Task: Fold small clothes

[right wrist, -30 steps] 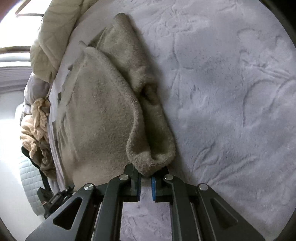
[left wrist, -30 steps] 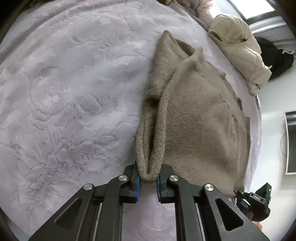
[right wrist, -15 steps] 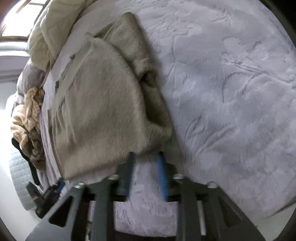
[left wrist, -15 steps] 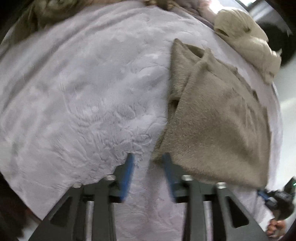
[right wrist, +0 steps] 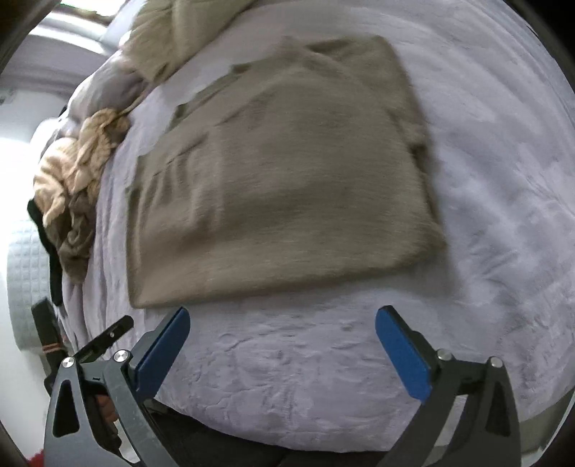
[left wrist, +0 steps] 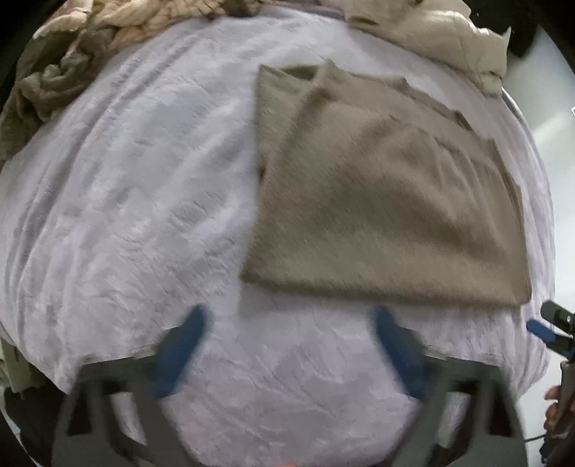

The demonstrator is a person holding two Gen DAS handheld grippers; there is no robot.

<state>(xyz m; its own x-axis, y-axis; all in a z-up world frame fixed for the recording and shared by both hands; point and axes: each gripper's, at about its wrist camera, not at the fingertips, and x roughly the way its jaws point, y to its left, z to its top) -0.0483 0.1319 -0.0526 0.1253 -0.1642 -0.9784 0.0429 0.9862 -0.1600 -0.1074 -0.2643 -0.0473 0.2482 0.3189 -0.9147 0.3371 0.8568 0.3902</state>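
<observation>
In the left wrist view, a heap of crumpled tan and olive clothes point(left wrist: 72, 57) lies far to the upper left, at the far edge of the bed, well apart from the fingers. The left gripper point(left wrist: 291, 354) hovers above the pale lilac plush blanket point(left wrist: 125, 186), its 2 blue-padded fingers point(left wrist: 181, 350) spread wide with nothing between them; both are smeared by motion blur. Ahead of the fingers and shifted toward the right one lies the folded taupe knit sweater point(left wrist: 388, 201), flat on the blanket, its near edge just beyond the fingertips and not touching them. Past its far edge sits a cream quilted jacket point(left wrist: 442, 39). At the far right edge a blue pad and black frame of the right gripper point(left wrist: 550, 332) show, with part of a hand point(left wrist: 553, 413) below.

In the right wrist view, the tan clothes pile point(right wrist: 75, 161) sits far left of the fingers at the bed's edge, and low on the left a black part of the other gripper point(right wrist: 104, 341) shows just beside the left finger. The right gripper point(right wrist: 284, 345) is sharp here: its 2 blue pads point(right wrist: 404, 354) stand wide apart, empty, over the blanket point(right wrist: 503, 179). The sweater point(right wrist: 287, 179) lies straight ahead, its near edge just beyond the fingertips, clear of both. The cream jacket point(right wrist: 172, 32) lies beyond it at upper left.
</observation>
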